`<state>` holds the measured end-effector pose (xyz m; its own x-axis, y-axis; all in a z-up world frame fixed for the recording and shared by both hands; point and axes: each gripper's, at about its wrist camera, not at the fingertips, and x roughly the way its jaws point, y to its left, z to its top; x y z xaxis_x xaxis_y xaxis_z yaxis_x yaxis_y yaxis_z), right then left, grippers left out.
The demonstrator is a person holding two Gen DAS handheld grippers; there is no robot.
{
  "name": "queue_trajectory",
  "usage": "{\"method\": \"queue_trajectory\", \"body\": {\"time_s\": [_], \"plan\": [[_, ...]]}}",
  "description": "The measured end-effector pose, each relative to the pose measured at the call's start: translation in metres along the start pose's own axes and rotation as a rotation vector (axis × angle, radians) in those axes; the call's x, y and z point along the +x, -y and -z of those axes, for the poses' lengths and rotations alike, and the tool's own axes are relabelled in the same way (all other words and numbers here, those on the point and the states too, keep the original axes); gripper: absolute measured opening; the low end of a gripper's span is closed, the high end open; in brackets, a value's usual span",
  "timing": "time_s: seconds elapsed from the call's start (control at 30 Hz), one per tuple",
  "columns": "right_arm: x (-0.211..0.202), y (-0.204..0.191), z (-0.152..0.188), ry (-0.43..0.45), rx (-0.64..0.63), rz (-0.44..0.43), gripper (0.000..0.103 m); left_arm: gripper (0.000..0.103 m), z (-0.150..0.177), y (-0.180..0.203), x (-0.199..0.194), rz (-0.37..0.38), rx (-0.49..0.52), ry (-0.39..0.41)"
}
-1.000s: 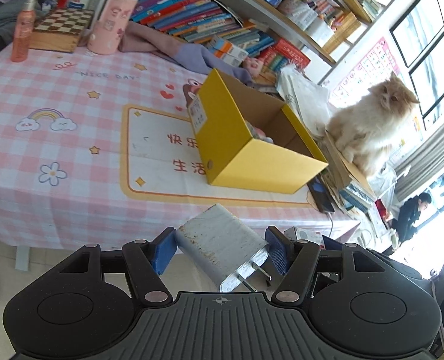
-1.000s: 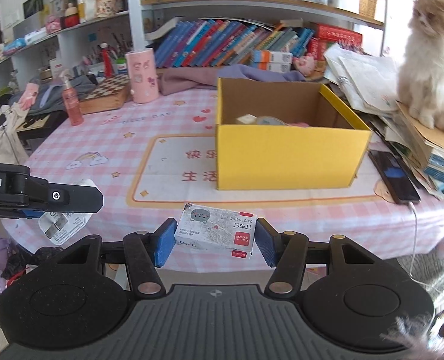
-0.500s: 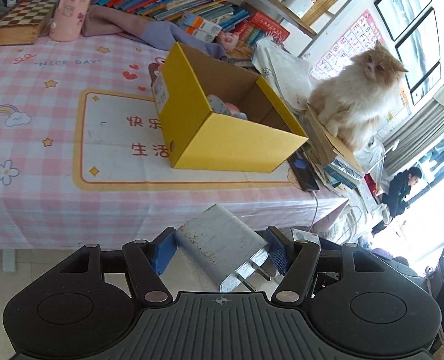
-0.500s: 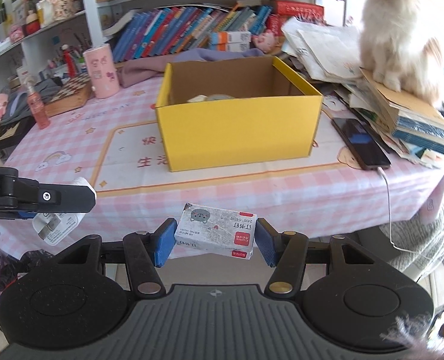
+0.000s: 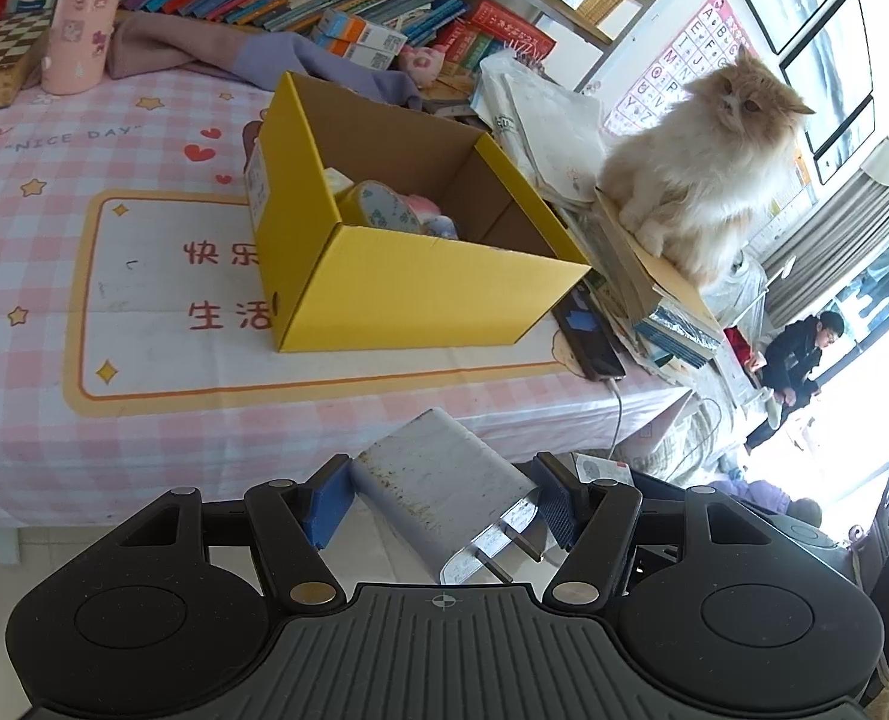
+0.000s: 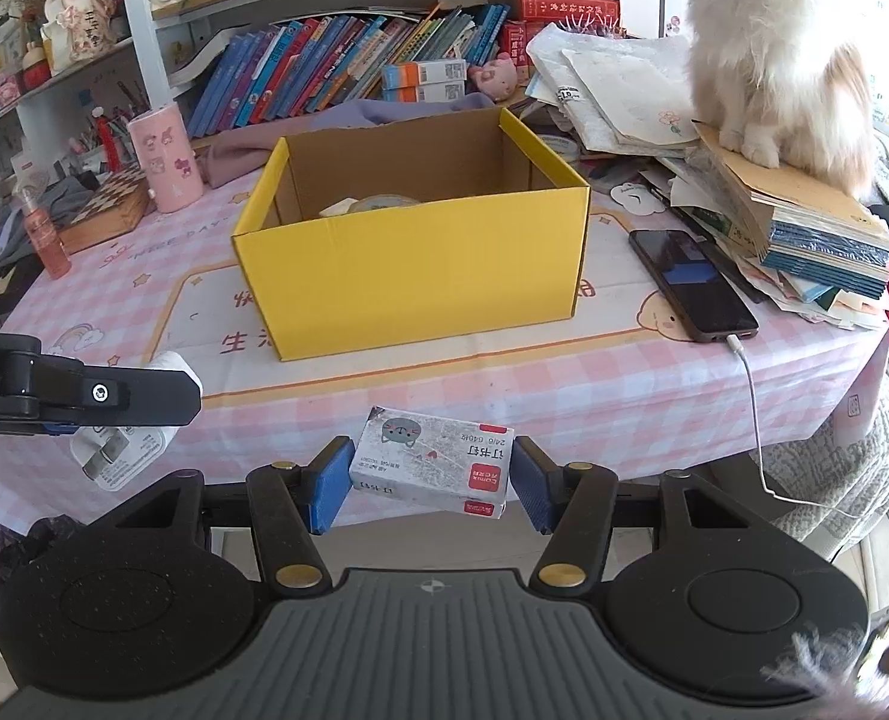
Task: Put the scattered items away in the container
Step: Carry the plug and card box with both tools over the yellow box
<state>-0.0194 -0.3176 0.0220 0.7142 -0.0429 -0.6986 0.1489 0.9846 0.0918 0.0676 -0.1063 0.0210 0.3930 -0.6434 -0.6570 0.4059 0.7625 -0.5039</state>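
Low in both frames we've got a load each: left gripper (image 5: 441, 507) clamps the charger (image 5: 444, 492), right gripper (image 6: 423, 483) the staples (image 6: 432, 462), both short of the box (image 6: 420, 276) mid-frame, probably so both get dropped in together.

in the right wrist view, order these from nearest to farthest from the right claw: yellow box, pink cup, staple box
1. staple box, between the right claw's pads.
2. yellow box, straight ahead on the table.
3. pink cup, far left, behind the box.
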Motion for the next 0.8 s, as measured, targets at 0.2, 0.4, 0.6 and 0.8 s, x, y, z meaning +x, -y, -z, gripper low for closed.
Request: {"method": "queue_trajectory", "body": {"time_s": [0.2, 0.4, 0.6, 0.8], "plan": [[0.012, 0.02, -0.006, -0.011, 0.017, -0.014, 0.055, 0.064, -0.006, 0.014, 0.019, -0.006, 0.016, -0.02], [0.024, 0.039, -0.014, -0.022, 0.023, -0.034, 0.055, 0.064, -0.014, 0.026, 0.037, -0.021, 0.02, -0.031], [0.034, 0.063, -0.029, -0.012, 0.026, -0.041, 0.055, 0.064, -0.032, 0.05, 0.054, -0.02, 0.057, -0.002], [0.044, 0.081, -0.058, 0.055, -0.023, -0.067, 0.055, 0.064, -0.061, 0.065, 0.065, -0.056, 0.07, 0.063]]}}
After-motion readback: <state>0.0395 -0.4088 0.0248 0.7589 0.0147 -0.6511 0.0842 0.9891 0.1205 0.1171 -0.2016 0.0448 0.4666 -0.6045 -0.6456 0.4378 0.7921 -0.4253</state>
